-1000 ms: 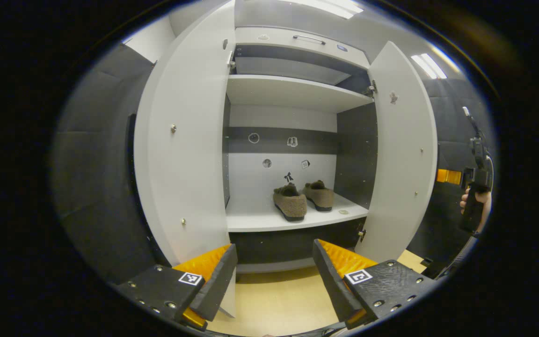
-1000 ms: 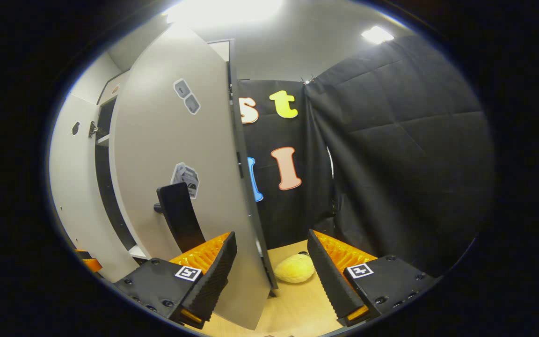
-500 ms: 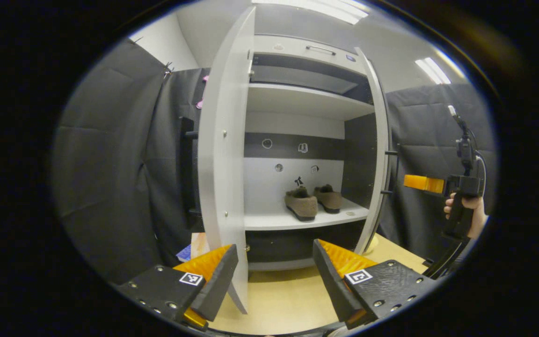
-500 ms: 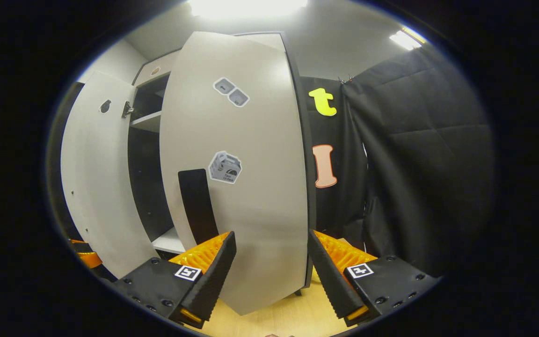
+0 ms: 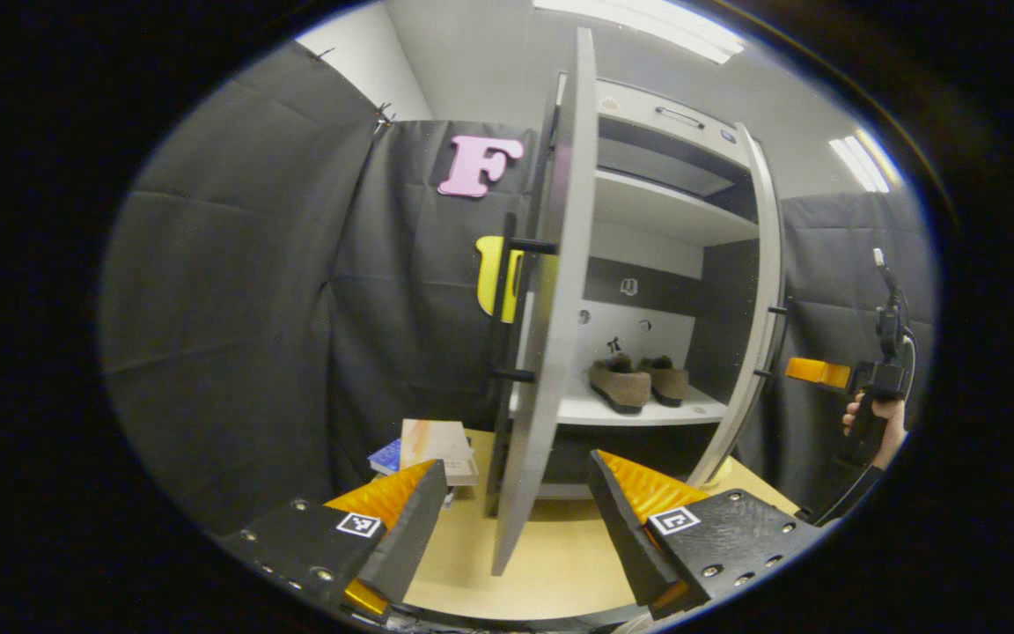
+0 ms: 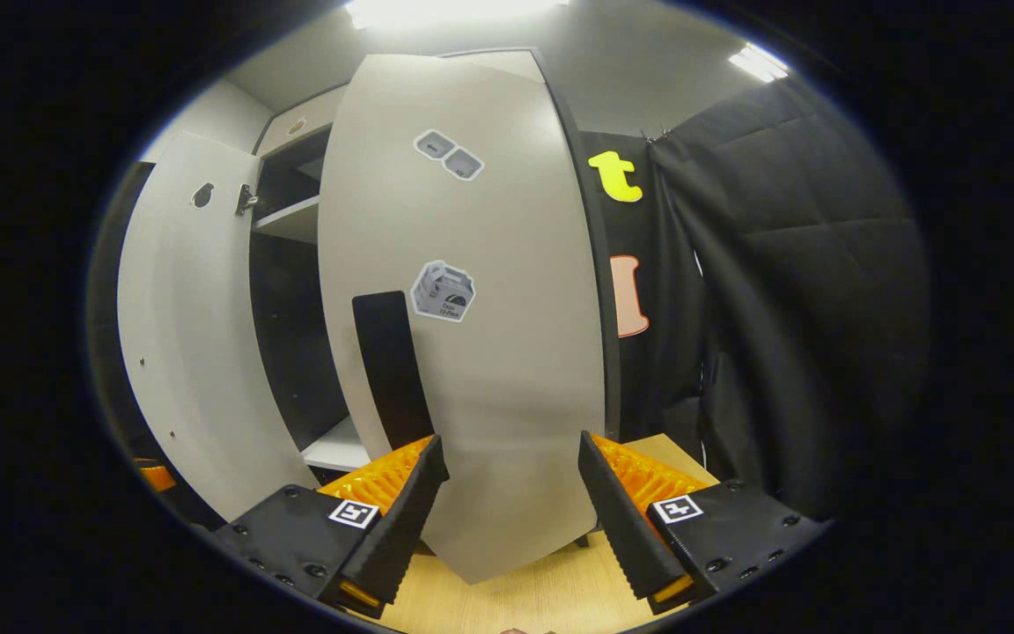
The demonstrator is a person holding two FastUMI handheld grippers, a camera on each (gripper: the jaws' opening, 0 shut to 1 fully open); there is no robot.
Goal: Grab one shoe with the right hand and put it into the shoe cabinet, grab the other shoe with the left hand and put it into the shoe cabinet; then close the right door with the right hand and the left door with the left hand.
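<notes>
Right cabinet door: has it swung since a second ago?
Yes. The right door has swung toward closing, now covering more of the cabinet's shelf opening in the right gripper view.

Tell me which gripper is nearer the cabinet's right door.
Right. The right gripper sits open directly before the right door, whose outer face and handle fill its front. The left gripper straddles the left door's edge, farther off.

Both views face the shoe cabinet (image 5: pixel 674 264) from opposite sides, right nearer
</notes>
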